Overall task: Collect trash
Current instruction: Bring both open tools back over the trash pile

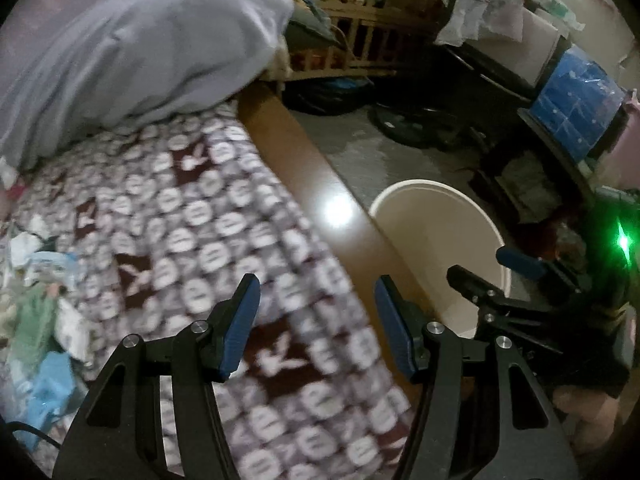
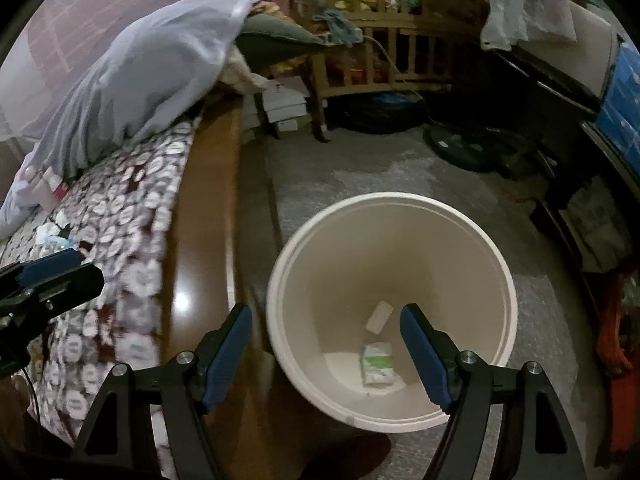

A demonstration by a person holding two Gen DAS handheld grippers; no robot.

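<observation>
A cream bucket (image 2: 304,248) stands on the floor beside the bed, with a green-and-white wrapper (image 2: 377,362) and a white scrap (image 2: 378,317) lying at its bottom. My right gripper (image 2: 326,312) hangs open over the bucket's near rim, nothing between its fingers. My left gripper (image 1: 316,284) is open and empty above the patterned blanket (image 1: 192,216) and the bed's wooden rail (image 1: 304,168). Crumpled wrappers and papers (image 1: 44,264) lie in a heap on the blanket at the far left. The bucket (image 1: 436,208) also shows in the left wrist view, with the right gripper (image 1: 480,272) over it.
A grey-blue duvet (image 1: 140,40) is piled at the head of the bed. A wooden cot (image 2: 384,40) stands at the back, with a dark bag (image 2: 376,112) and a fan base (image 2: 460,144) on the floor. Blue boxes (image 1: 576,100) on a dark shelf fill the right side.
</observation>
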